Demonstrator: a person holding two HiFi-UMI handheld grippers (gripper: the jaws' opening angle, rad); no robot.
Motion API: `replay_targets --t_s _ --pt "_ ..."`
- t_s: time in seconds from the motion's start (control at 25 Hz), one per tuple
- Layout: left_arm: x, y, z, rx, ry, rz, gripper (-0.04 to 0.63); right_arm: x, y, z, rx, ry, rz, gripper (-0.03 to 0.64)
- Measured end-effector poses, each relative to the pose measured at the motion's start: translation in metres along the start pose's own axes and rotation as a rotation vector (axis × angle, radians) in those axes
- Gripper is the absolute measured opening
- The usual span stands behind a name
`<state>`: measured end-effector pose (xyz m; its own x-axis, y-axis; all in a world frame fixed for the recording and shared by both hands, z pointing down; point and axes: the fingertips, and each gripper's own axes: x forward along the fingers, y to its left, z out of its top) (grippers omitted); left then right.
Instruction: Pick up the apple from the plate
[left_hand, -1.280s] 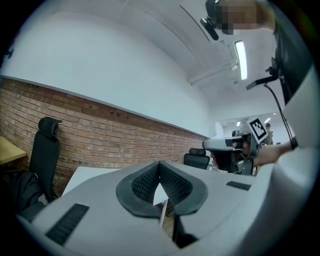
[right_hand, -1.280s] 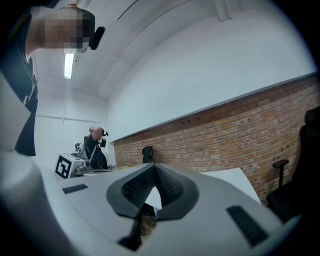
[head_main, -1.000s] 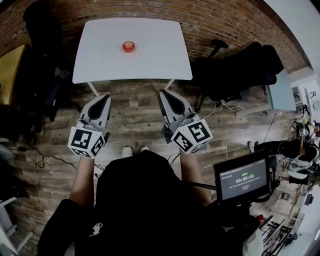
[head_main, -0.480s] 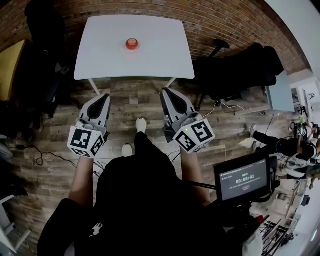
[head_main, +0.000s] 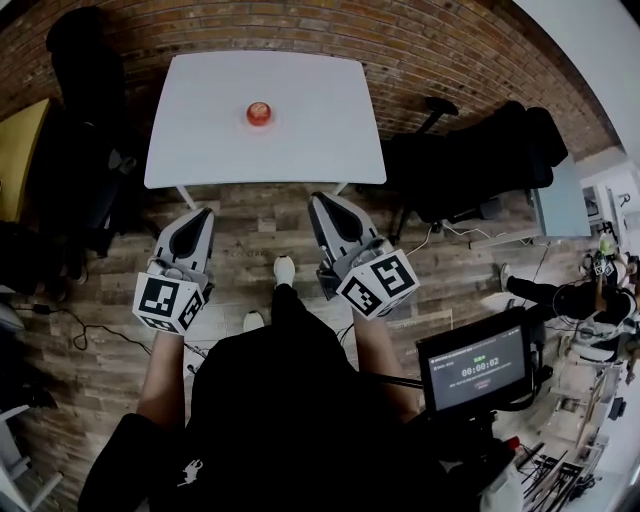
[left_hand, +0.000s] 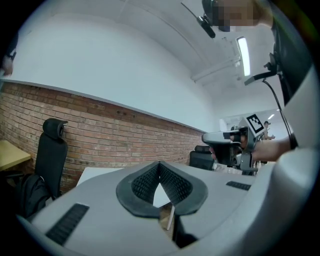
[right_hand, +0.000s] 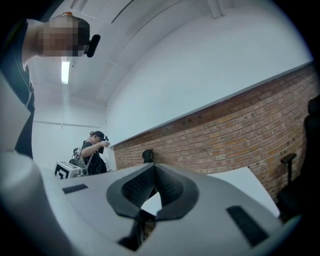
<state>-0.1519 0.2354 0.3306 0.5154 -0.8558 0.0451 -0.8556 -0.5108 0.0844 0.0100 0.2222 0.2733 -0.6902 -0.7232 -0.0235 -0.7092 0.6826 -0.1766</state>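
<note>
A red apple (head_main: 259, 112) lies on a small plate on the white table (head_main: 300, 140), far ahead in the head view. Both grippers hang over the wooden floor, short of the table's near edge and well apart from the apple. My left gripper (head_main: 200, 214) points level at the table, its jaws closed on nothing. My right gripper (head_main: 322, 200) is shut and empty too. In the left gripper view the ribbed pads (left_hand: 147, 181) meet at the tip, with the table (left_hand: 97, 174) beyond. The right gripper view shows the same closed pads (right_hand: 170, 186). In both gripper views the apple is hidden.
A black office chair (head_main: 85, 70) stands left of the table and another black chair (head_main: 480, 145) to its right. A yellow desk edge (head_main: 20, 140) is at the far left. A monitor (head_main: 478, 368) sits at lower right. Behind the table runs a brick wall (head_main: 420, 50).
The person has put one foot forward toward the table. Both grippers have shifted slightly in the head view and stay shut.
</note>
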Motion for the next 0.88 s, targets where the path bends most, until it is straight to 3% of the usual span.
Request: replay_targets --t_s 0.12,0.36,0.88 --pt "0.012 0.006 0.004 0.011 0.002 0.009 0.005 0.011 -0.004 0.006 -0.007 -0.011 0.026 0.002" --pt "0.086 0.027 0.010 0.025 0.024 0.013 0.005 0.058 -0.067 0.012 0.015 -0.002 0.043 0.002" --pt "0.149 0.051 0.006 -0.003 0.055 0.024 0.005 0.109 -0.119 0.009 0.035 0.057 0.097 0.002"
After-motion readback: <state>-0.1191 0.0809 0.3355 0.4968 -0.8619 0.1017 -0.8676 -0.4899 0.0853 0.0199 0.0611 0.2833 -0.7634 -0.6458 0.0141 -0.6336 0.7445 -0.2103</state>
